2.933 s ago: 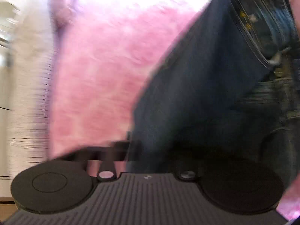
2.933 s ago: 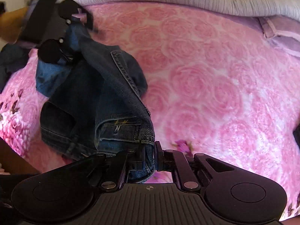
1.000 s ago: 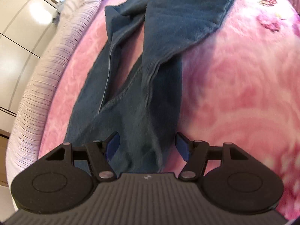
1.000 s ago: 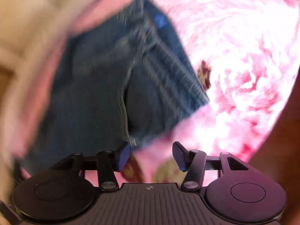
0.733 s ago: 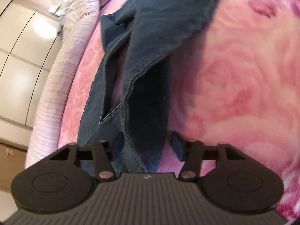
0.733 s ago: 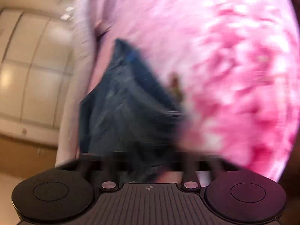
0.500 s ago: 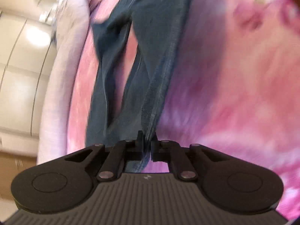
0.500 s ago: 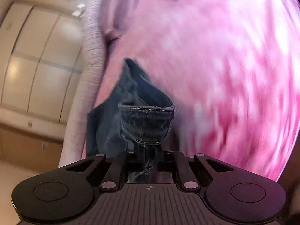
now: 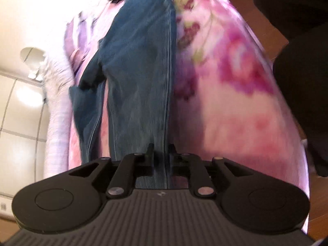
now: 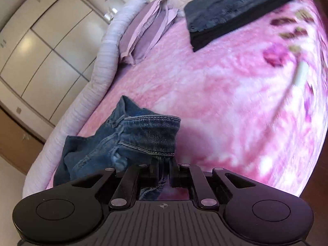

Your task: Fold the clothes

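Observation:
A pair of dark blue jeans (image 9: 139, 65) lies stretched along the pink rose-patterned blanket (image 9: 235, 106). My left gripper (image 9: 161, 150) is shut on a leg end of the jeans, and the leg runs straight away from the jaws. My right gripper (image 10: 164, 164) is shut on the other leg's hemmed cuff (image 10: 151, 131), which bunches up just above the fingers. The rest of that leg (image 10: 90, 153) crumples to the left.
A folded black garment (image 10: 231, 10) lies far back on the blanket (image 10: 215, 94). Purple pillows (image 10: 147, 26) and a ribbed white bed rim (image 10: 102, 61) lie at the left. Cream wardrobe doors (image 10: 34, 41) stand beyond. A dark figure (image 9: 297, 41) stands at the right.
Both grippers were open a second ago and have closed on the jeans' leg ends. Both have since lifted and swung, so the leg in the left gripper now runs straighter.

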